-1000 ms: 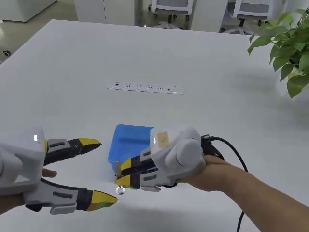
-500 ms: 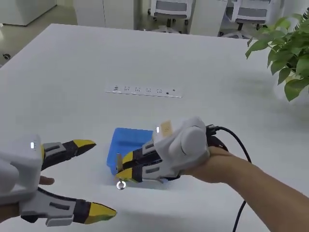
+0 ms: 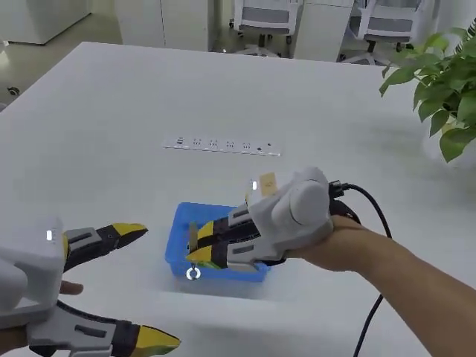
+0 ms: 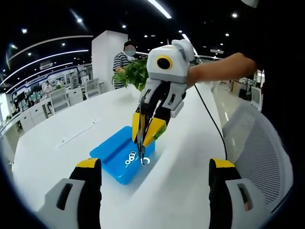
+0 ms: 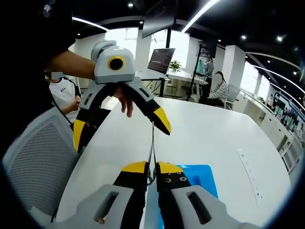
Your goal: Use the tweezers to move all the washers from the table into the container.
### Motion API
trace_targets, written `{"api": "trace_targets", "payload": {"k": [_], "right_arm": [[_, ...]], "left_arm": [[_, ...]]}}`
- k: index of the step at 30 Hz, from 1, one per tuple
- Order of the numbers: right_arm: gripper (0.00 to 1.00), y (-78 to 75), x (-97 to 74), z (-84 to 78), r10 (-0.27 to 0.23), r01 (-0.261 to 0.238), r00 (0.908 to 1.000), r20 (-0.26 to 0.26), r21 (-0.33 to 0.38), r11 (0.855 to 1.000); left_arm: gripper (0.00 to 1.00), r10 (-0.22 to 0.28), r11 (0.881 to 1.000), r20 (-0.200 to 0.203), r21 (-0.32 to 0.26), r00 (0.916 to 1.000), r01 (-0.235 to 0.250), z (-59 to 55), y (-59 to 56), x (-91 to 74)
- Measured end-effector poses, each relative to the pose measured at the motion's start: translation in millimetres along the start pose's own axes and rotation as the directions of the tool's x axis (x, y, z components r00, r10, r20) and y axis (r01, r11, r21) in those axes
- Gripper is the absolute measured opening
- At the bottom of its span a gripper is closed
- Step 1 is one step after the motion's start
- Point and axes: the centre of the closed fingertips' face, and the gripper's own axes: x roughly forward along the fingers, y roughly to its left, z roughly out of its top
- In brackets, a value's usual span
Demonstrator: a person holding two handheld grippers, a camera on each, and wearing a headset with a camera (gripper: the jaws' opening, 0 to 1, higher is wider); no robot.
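My right gripper (image 3: 199, 250) is shut on thin metal tweezers (image 3: 193, 259), whose tips pinch a silver washer (image 3: 193, 274). The washer hangs at the near wall of the blue container (image 3: 178, 227). In the left gripper view the right gripper (image 4: 148, 133) points down, with the washer (image 4: 145, 161) at the edge of the container (image 4: 110, 164), where several washers (image 4: 129, 158) lie inside. My left gripper (image 3: 158, 286) stands open at the lower left, apart from the container. In the right gripper view the tweezers (image 5: 152, 143) rise from my shut right gripper (image 5: 151, 168).
A white power strip (image 3: 223, 143) is set into the table (image 3: 111, 111) beyond the container. A green plant (image 3: 442, 82) stands at the far right edge. Office chairs (image 3: 264, 15) stand behind the table. A cable (image 3: 375, 223) trails from the right gripper.
The right gripper has carried the washer from the table in front of the container up to the container's near wall. The left gripper has drawn back slightly toward the lower left.
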Motion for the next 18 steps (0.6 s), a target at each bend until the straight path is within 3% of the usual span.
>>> {"api": "trace_targets", "payload": {"k": [18], "right_arm": [[0.08,-27.8,-4.9,-15.6,-0.052,0.053,0.9985,-0.014,0.016,0.998]], "left_arm": [[0.99,0.003,1.0,0.015,-0.009,0.9999,-0.003,1.5,5.1,3.3]]}}
